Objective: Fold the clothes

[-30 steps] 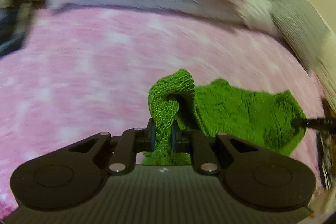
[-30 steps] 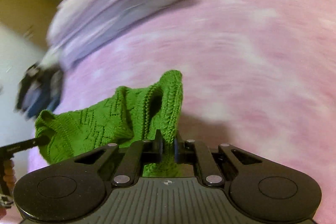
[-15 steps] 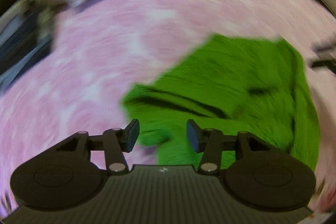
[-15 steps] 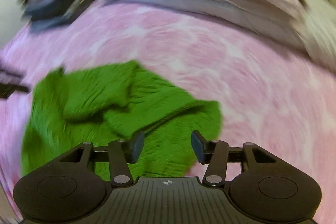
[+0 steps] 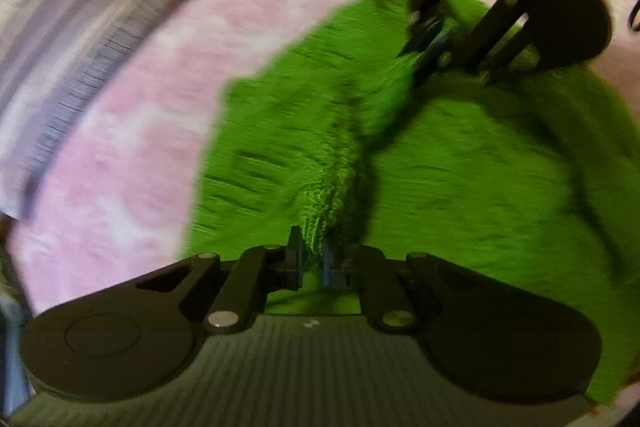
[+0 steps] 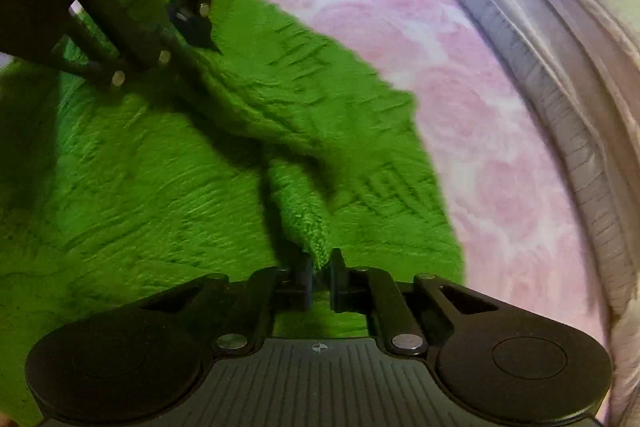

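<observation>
1. Sweater (image 6: 168, 187): bright green, chunky knit, ribbed and patterned rows on the surface. Lay spread on pink blanket (image 6: 460, 87), rumpled, not flat. One raised ridge of fabric running across the middle between the two grippers; darker creases beside it. Edges blurred in left wrist view.
2. Left gripper (image 5: 311, 263): jaws closing, a narrow fold of the green knit pinched between the pads. Pointed steeply down at the sweater.
3. Right gripper (image 6: 320, 277): clenched on a rolled tip of the same ridge. Seen also in left wrist view at upper right, tips down in the knit.
4. Pink blanket: mottled pink and white, under the sweater, bare beyond its edge.
5. Bedding (image 6: 560, 75): pale lilac, striped, bunched along the blanket's far edge.
</observation>
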Available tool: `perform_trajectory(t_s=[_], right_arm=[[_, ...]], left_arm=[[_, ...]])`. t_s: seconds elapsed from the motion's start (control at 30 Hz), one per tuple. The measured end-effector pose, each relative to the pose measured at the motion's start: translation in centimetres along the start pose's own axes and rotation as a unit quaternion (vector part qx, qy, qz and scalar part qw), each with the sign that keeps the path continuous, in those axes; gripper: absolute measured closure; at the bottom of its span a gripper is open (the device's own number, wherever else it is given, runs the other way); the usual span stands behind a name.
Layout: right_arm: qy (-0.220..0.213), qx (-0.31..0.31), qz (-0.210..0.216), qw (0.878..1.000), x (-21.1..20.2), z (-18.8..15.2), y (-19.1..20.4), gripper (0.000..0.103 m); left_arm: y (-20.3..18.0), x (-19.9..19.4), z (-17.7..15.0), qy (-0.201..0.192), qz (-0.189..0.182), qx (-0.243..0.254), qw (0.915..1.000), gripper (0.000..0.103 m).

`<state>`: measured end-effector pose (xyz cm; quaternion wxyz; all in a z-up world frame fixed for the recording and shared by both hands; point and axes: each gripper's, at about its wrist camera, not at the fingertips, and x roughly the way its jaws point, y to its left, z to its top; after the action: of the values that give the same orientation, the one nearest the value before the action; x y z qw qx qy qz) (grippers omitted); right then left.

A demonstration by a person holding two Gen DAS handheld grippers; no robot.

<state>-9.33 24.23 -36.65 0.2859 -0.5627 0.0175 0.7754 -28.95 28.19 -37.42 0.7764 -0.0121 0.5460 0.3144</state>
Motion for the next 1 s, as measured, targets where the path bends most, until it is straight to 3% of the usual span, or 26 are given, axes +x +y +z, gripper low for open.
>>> perform_trajectory(t_s=[0.07, 0.2, 0.37, 0.43, 0.47, 0.53, 0.6, 0.73, 0.87, 1.0], right_arm=[[-0.023, 0.060, -0.014, 0.998, -1.7, 1.0, -3.7, 0.100], [-0.061, 0.142, -0.099, 0.983, -4.0, 3.4, -12.1, 0.100], [-0.073, 0.227, -0.151, 0.959, -2.1, 6.1, -21.0, 0.100], [-0.060, 0.276, -0.159, 0.946, -0.8, 6.2, -23.4, 0.098], [-0.051, 0.308, -0.143, 0.939, -0.3, 5.7, -24.2, 0.093], [-0.005, 0.363, -0.132, 0.922, 0.4, 4.2, -24.7, 0.067], [-0.005, 0.396, -0.142, 0.907, -0.6, 2.2, -22.8, 0.057], [0.000, 0.445, -0.072, 0.893, -4.0, -1.1, -14.0, 0.053], [0.026, 0.421, -0.012, 0.907, -7.0, -1.3, -2.5, 0.052], [0.035, 0.396, 0.028, 0.917, -7.6, 0.8, 4.9, 0.049]], left_arm=[[3.9, -0.9, 0.8, -0.021, 0.031, -0.044, 0.9983, 0.095], [14.4, -1.6, 3.2, -0.055, 0.103, -0.134, 0.9840, 0.096], [22.3, 1.4, 6.6, -0.064, 0.107, -0.208, 0.9702, 0.095], [23.8, 3.3, 7.2, -0.048, 0.113, -0.247, 0.9612, 0.085], [24.4, 4.2, 7.4, -0.028, 0.113, -0.276, 0.9541, 0.074], [24.6, 4.8, 5.9, -0.007, 0.116, -0.325, 0.9385, 0.071], [23.2, 4.1, 3.1, 0.000, 0.089, -0.356, 0.9301, 0.070], [18.7, 1.5, -4.1, 0.045, 0.053, -0.396, 0.9156, 0.070], [11.6, -2.8, -11.6, 0.102, 0.006, -0.434, 0.8948, 0.069], [6.0, -6.7, -16.4, 0.134, -0.028, -0.488, 0.8618, 0.061]])
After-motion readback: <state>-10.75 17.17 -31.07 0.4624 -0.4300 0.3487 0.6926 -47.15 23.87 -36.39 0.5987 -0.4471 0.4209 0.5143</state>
